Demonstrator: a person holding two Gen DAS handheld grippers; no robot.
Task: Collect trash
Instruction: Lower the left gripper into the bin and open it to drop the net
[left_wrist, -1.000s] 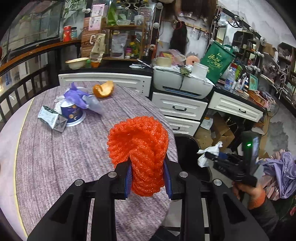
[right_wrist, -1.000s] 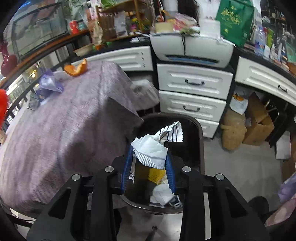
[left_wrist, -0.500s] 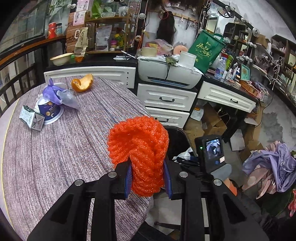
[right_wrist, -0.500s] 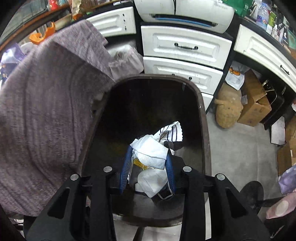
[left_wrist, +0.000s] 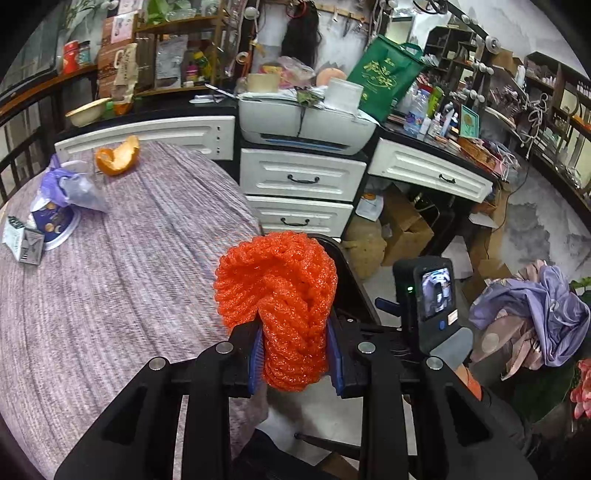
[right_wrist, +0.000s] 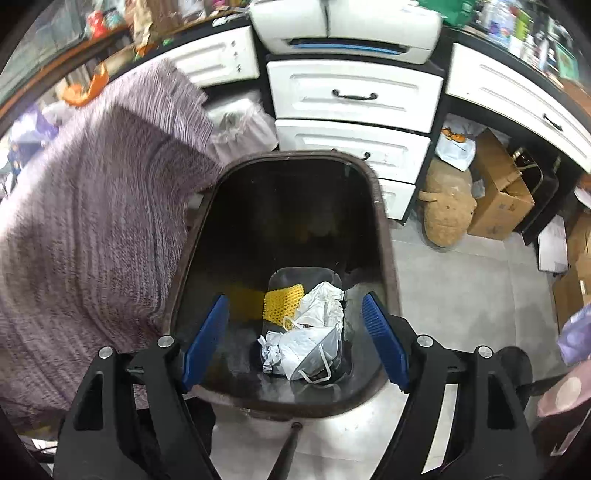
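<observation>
My left gripper (left_wrist: 294, 352) is shut on an orange foam net (left_wrist: 277, 295), held over the edge of the round table (left_wrist: 110, 295) near the dark trash bin (left_wrist: 351, 288). In the right wrist view, my right gripper (right_wrist: 294, 341) hangs over the mouth of the trash bin (right_wrist: 384, 258), its jaws opening with nothing between the blue pads. At the bin's bottom lie a white crumpled tissue (right_wrist: 321, 302), a face mask (right_wrist: 314, 354) and a yellow foam net (right_wrist: 282, 302). On the table remain an orange peel (left_wrist: 118, 157), a cup with purple wrap (left_wrist: 59, 206) and a small carton (left_wrist: 22, 243).
White drawers (left_wrist: 303, 177) and a printer (left_wrist: 306, 125) stand behind the bin. Cardboard boxes (right_wrist: 498, 192) and a brown sack (right_wrist: 447, 206) sit on the floor to the right. A heap of purple cloth (left_wrist: 535, 317) lies at the far right.
The right gripper sank toward the bin and its jaws spread; the white tissue left them and now lies in the bin. The left gripper carried the orange net toward the table's edge.
</observation>
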